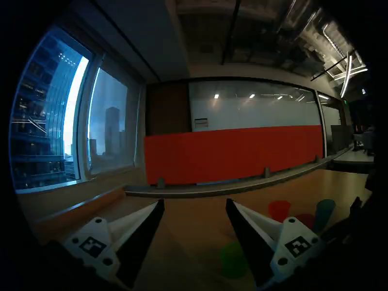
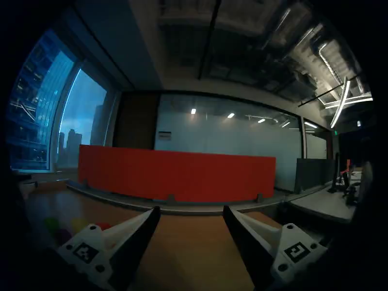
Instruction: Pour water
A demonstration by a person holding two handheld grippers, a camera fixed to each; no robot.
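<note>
Smooth wooden worktop (image 1: 194, 230) carried tapered cups (image 1: 280, 209) (red, teal, green). Left tongs (image 1: 194, 201) and right tongs (image 2: 190, 208) were spread, empty.

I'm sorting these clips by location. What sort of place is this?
Most likely an open-plan office in a city high-rise: a long wooden desk with a red divider panel, a glass wall behind it, and big windows facing towers.
</note>
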